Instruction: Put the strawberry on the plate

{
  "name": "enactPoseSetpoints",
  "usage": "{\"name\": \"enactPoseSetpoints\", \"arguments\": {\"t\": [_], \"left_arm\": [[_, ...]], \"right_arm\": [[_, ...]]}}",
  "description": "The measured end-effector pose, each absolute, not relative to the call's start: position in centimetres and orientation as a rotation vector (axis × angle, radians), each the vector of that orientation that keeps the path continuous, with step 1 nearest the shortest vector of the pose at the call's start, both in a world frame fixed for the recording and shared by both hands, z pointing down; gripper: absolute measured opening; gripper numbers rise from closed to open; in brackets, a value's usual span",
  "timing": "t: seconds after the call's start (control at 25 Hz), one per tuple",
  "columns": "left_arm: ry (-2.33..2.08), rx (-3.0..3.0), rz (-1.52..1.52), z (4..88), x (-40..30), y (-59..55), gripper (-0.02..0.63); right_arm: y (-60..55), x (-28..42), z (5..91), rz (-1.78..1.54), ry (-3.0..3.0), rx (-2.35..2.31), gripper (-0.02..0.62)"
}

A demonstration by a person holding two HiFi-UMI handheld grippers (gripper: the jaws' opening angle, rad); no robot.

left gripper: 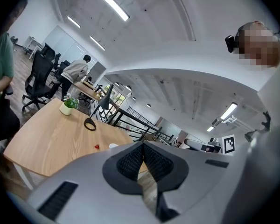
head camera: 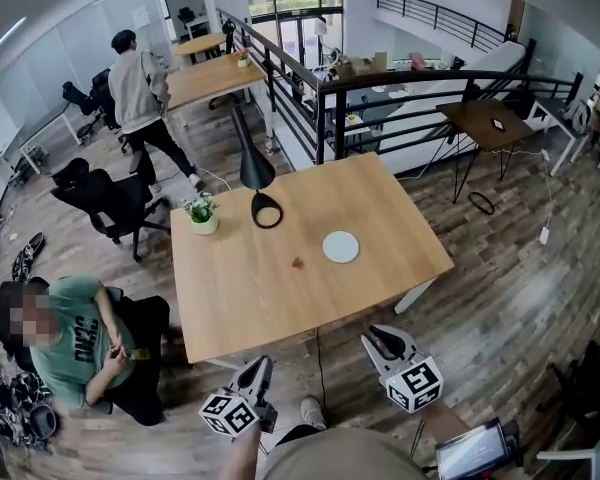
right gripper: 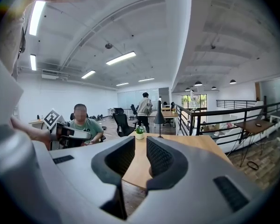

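Strawberry point(head camera: 297, 263) on table point(head camera: 240, 298) — near plate point(head camera: 341, 247), apart, axis unreadable

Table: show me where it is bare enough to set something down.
The near half of the table, between the strawberry and the front edge, is bare. So is the right corner past the plate. The far-left end is busiest: potted plant and lamp.

Bare tabletop point(head camera: 250, 303) runs from near edge to strawberry point(head camera: 297, 262); lamp point(head camera: 266, 209) and potted plant point(head camera: 202, 214) stand beyond, leftward.
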State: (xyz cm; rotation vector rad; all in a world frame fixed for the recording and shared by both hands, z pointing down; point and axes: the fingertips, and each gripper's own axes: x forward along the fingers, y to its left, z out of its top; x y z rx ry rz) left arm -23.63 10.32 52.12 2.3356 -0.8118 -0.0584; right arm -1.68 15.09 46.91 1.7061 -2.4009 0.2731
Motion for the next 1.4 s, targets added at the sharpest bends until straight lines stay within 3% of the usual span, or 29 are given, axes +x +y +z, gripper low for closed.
{"name": "enactPoseSetpoints", "arguments": {"t": [1.4], "left_arm": [[-0.822,2.289,-0.07,55.5,-27.9,0.5,0.003]], "right_arm": [[4.1,-7.0,49.4,0.271,-2.422,1.625,0.061]]}}
